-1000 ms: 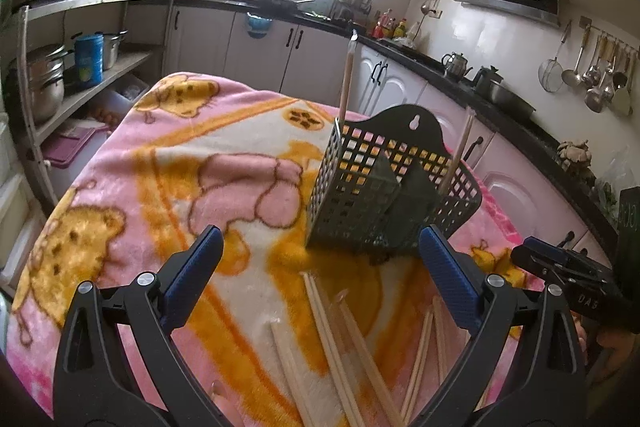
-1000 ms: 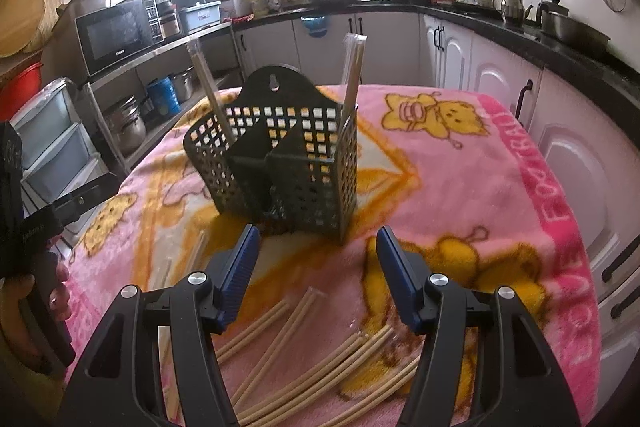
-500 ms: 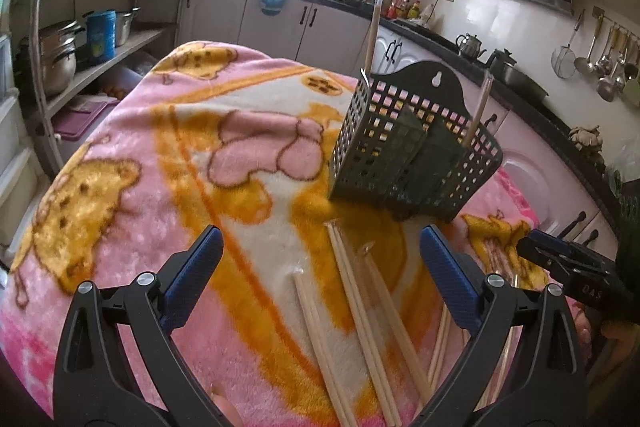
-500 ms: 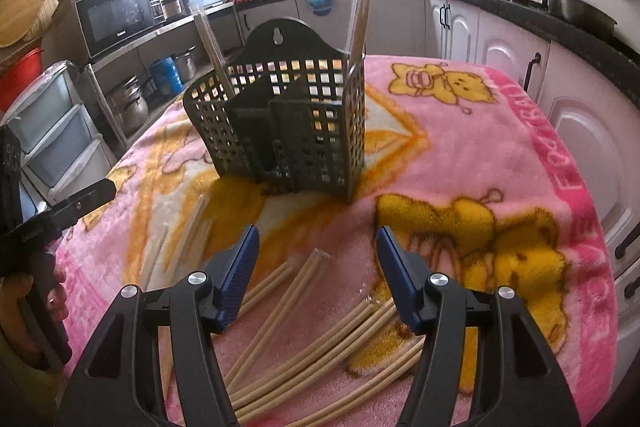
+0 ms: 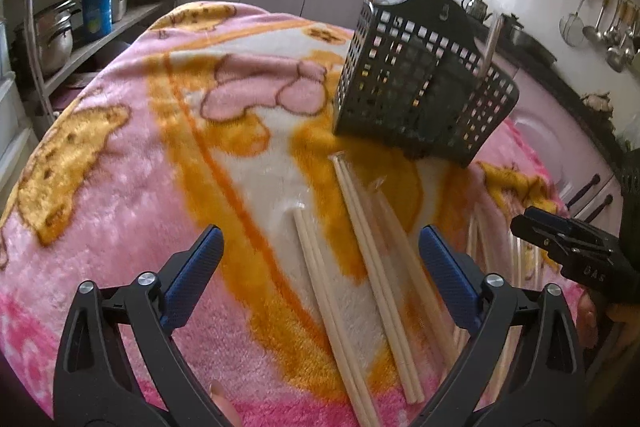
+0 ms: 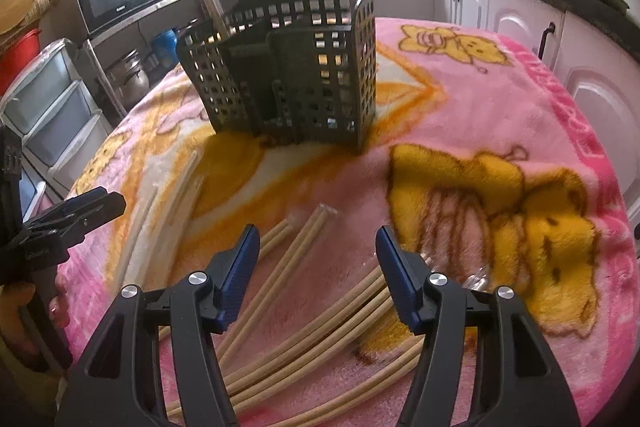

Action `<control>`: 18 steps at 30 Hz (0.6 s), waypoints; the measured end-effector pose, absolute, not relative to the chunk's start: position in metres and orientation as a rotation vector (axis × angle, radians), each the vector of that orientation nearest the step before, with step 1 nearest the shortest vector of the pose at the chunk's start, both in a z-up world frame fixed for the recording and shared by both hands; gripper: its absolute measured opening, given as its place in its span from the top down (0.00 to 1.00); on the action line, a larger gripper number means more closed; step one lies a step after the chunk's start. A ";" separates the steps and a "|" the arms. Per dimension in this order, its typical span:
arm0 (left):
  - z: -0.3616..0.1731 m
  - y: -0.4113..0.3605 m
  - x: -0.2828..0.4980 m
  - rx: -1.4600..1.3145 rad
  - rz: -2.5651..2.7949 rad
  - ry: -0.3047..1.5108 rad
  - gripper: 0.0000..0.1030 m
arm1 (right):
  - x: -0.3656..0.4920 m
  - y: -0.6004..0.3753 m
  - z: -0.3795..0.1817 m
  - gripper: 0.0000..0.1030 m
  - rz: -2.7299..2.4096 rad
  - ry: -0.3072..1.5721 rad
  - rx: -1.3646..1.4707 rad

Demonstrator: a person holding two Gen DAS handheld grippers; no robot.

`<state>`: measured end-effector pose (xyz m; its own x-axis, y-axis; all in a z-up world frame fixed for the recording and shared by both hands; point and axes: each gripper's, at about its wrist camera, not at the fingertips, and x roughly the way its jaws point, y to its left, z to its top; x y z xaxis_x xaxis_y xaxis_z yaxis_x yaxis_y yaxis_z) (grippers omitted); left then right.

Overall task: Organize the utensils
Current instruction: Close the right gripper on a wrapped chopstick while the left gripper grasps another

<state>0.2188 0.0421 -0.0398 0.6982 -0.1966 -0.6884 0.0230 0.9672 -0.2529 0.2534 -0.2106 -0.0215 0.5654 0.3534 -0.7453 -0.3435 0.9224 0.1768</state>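
Loose chopsticks (image 5: 360, 259) are lying scattered on the pink blanket (image 5: 120, 155) covering the surface, near its front edge. Black utensil caddy (image 6: 288, 75) is standing behind them, a few chopsticks being held upright inside. Left gripper (image 5: 320, 263) and right gripper (image 6: 316, 259) are being held released above the chopsticks, grasping nothing.

Both my tongs are spread wide with nothing in them. Left tongs (image 5: 320, 251) and right tongs (image 6: 318, 245) both point forward and down, blue pads (image 5: 196, 263) facing each other. They sit side by side, near each other.
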 end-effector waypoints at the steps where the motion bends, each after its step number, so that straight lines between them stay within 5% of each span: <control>1: -0.043 0.041 0.219 -0.229 -0.124 0.803 0.20 | 0.254 -0.210 -0.025 0.48 0.410 0.888 0.009; 9: -0.059 0.041 0.227 -0.234 -0.115 0.866 0.45 | 0.273 -0.208 -0.043 0.60 0.411 0.955 0.040; 18: -0.061 0.042 0.238 -0.226 -0.102 0.884 0.46 | 0.294 -0.209 -0.049 0.63 0.421 0.987 0.090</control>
